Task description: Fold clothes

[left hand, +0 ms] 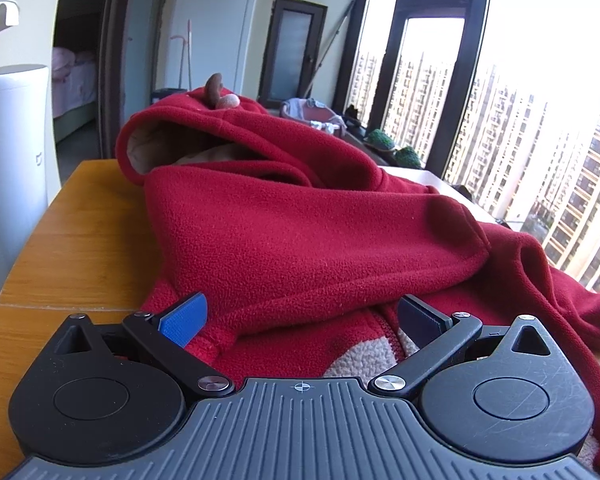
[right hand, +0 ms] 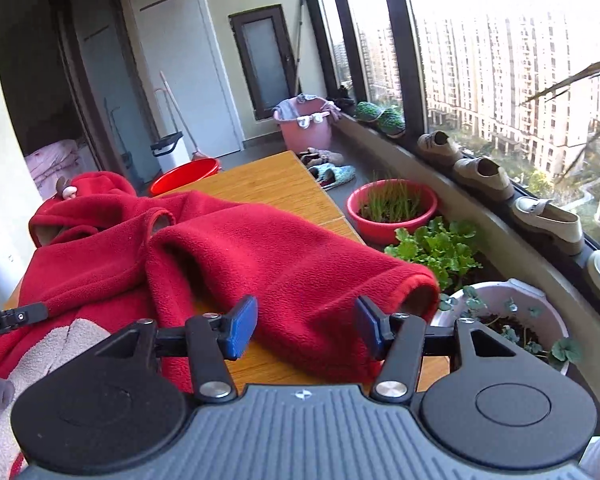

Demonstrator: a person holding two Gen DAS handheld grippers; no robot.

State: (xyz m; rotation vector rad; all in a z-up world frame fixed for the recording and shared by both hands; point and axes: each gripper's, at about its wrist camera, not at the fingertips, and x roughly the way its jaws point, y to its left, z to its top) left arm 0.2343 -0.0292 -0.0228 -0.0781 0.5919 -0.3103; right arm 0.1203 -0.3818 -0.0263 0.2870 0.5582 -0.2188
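Note:
A red fleece hooded garment (left hand: 300, 232) lies crumpled on a wooden table (left hand: 72, 248). Its hood with a small brown antler (left hand: 214, 88) lies at the far end, and cream lining (left hand: 364, 356) shows near the zipper. My left gripper (left hand: 300, 320) is open, its blue pads spread over the near fleece. In the right wrist view the garment (right hand: 260, 264) spreads across the table (right hand: 276, 184), one sleeve cuff (right hand: 420, 292) at the right edge. My right gripper (right hand: 306, 328) is open, jaws either side of that sleeve. The left gripper's finger (right hand: 24, 314) shows at the left.
A white cylinder appliance (left hand: 12, 168) stands left of the table. Right of the table are a red planter (right hand: 392, 208), leafy greens (right hand: 436, 248) and a white pot (right hand: 508, 312). Shoes (right hand: 484, 172) line the window sill. A red basin (right hand: 186, 176) and pink bucket (right hand: 304, 124) sit beyond.

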